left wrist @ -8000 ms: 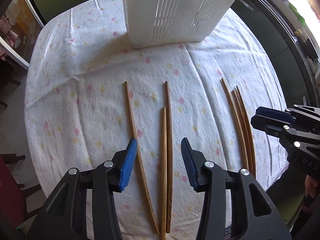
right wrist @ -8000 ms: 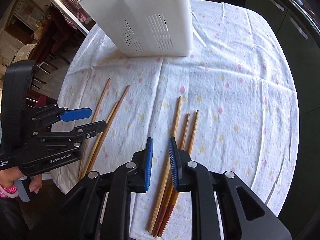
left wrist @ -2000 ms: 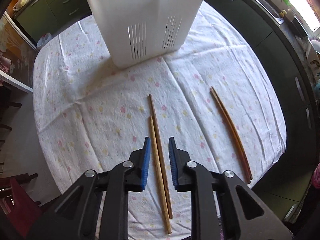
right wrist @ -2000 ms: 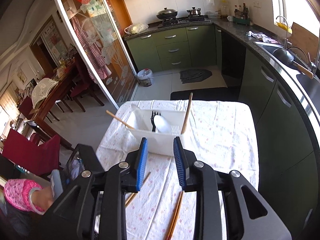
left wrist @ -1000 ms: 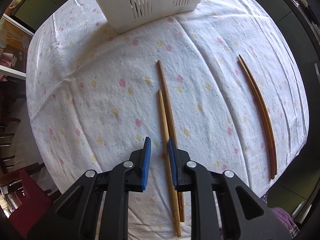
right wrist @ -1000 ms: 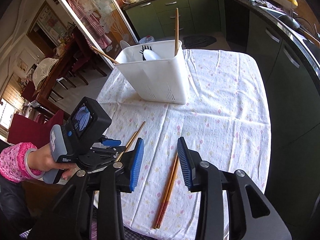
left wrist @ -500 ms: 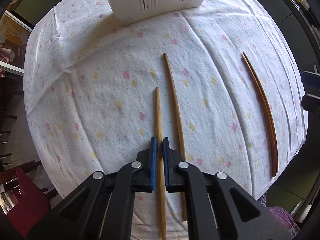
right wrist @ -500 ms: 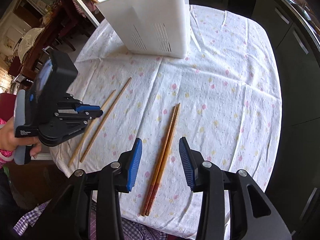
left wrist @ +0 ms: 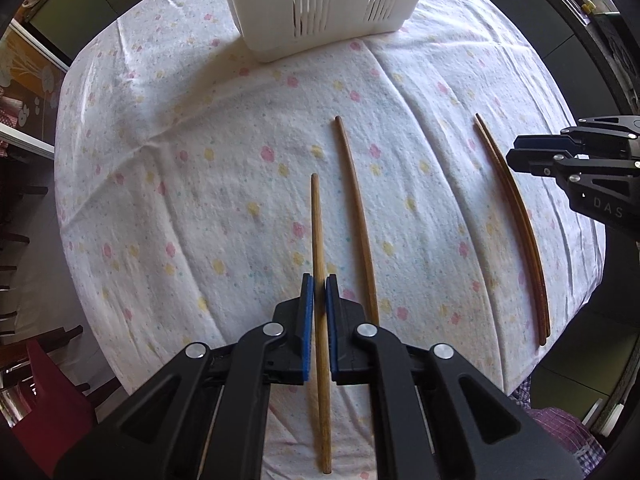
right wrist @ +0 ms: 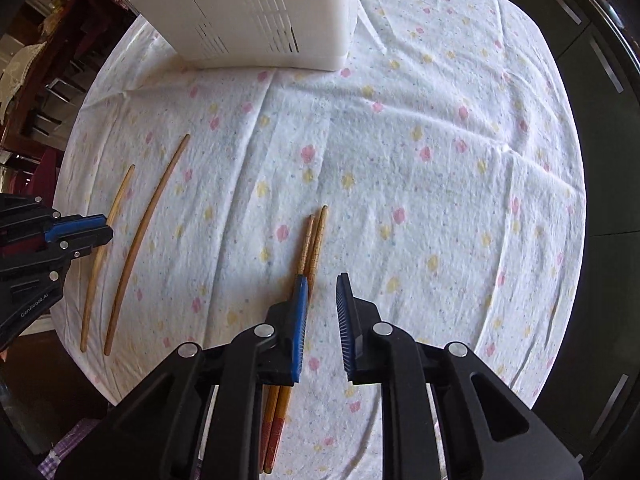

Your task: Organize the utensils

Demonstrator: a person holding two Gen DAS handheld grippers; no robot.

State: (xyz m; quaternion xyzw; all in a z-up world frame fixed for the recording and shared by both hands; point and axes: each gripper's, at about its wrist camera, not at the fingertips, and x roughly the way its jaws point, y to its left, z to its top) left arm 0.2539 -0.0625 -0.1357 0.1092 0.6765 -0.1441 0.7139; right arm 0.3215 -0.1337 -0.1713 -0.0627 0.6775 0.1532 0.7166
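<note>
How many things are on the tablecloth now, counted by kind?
Plain wooden chopsticks: 2, one clamped in the left gripper, one lying beside it.
Red-ended chopsticks: 2, a pair lying together.
White utensil basket: 1.
Total: 5.

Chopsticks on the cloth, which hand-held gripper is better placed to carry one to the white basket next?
Left. The left hand-held gripper is shut on a light chopstick; the right hand-held gripper, jaws just closing, stands beside the reddish pair, gripping nothing.

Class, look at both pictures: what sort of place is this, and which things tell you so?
Probably a home kitchen or dining area: a table under a flowered tablecloth, wooden chopsticks laid out on it, and a white slotted utensil basket, with dark cabinet fronts behind.
</note>
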